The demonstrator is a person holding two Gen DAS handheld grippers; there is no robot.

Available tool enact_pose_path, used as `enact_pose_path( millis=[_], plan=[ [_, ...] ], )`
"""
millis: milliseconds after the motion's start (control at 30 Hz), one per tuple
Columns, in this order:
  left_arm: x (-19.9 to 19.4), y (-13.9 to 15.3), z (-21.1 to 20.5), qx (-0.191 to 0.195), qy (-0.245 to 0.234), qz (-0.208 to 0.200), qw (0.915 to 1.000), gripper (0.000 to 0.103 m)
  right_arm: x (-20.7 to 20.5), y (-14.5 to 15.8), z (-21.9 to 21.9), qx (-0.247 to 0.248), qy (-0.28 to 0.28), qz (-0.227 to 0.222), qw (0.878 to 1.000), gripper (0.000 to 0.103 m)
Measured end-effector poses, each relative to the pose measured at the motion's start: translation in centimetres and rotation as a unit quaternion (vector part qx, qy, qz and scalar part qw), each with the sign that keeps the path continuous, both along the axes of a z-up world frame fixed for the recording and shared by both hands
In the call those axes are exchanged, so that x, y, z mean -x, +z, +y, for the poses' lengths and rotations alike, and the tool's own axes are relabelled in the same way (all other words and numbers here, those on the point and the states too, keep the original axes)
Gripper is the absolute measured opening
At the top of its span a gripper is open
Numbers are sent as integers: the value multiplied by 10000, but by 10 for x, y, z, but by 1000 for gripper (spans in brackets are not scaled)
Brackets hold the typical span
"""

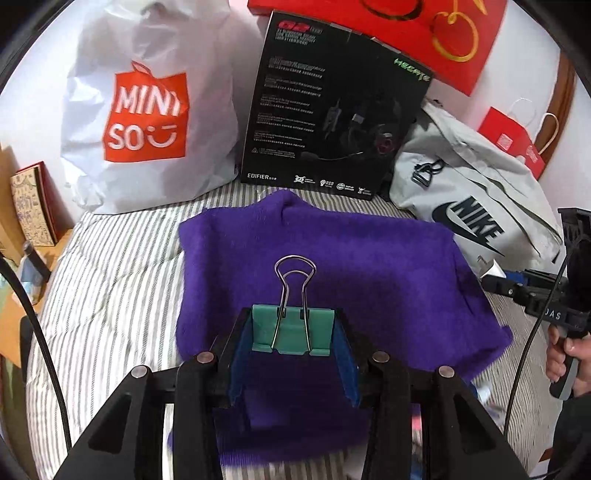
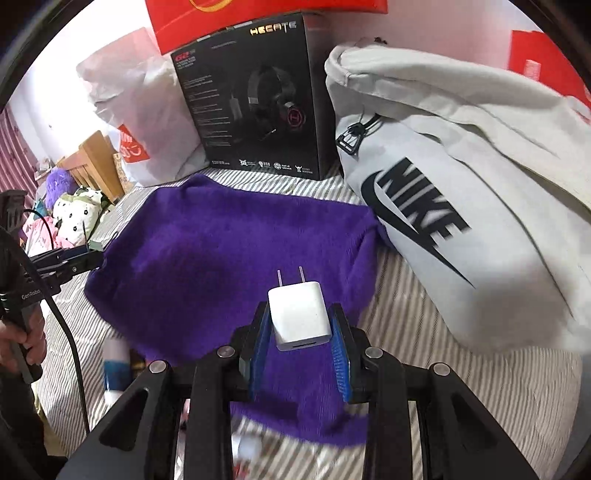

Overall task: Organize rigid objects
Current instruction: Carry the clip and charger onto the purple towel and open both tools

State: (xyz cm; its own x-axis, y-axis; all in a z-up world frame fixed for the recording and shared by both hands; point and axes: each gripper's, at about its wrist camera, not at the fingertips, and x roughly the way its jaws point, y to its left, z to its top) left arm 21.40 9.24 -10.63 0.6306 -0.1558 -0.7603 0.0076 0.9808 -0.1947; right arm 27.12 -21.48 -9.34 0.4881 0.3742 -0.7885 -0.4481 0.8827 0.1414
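My left gripper (image 1: 293, 325) is shut on a green binder clip (image 1: 291, 332) with silver wire handles, held above a purple cloth (image 1: 332, 258) spread on the striped bed. My right gripper (image 2: 299, 325) is shut on a white plug charger (image 2: 298, 319) with its two prongs pointing away, also above the purple cloth (image 2: 229, 251). The right gripper shows at the right edge of the left wrist view (image 1: 517, 288). The left gripper shows at the left edge of the right wrist view (image 2: 74, 262).
Behind the cloth stand a white Miniso bag (image 1: 147, 118), a black headset box (image 1: 332, 110), a grey Nike bag (image 1: 472, 210) and red gift bags (image 1: 424, 33). Small items (image 2: 118, 365) lie near the cloth's front edge. A wooden bedside (image 1: 22, 221) is at left.
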Motion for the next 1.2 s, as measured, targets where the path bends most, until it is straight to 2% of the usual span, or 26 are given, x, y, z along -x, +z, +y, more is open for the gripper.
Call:
enact_pose_path(
  millis=[267, 533, 667, 1000, 1167, 1200],
  plan=[
    [-44, -17, -5, 58, -57, 191, 9998, 40, -39, -20, 25, 178, 77, 98, 9998, 31],
    [-81, -32, -12, -111, -108, 548, 9984, 40, -74, -45, 39, 415, 36, 352, 9985, 31],
    [-87, -41, -15, -206, -120, 746, 9969, 40, -81, -53, 44, 542, 54, 521, 9972, 31],
    [-88, -42, -26, -562, -200, 783, 9951, 41, -84, -60, 58, 772, 253, 524, 9953, 33],
    [-80, -43, -29, -577, -254, 887, 9941, 59, -76, -62, 61, 897, 475, 460, 9938, 44],
    [-77, -43, -30, -613, -259, 900, 9937, 60, -73, -61, 62, 930, 487, 458, 9934, 46]
  ],
)
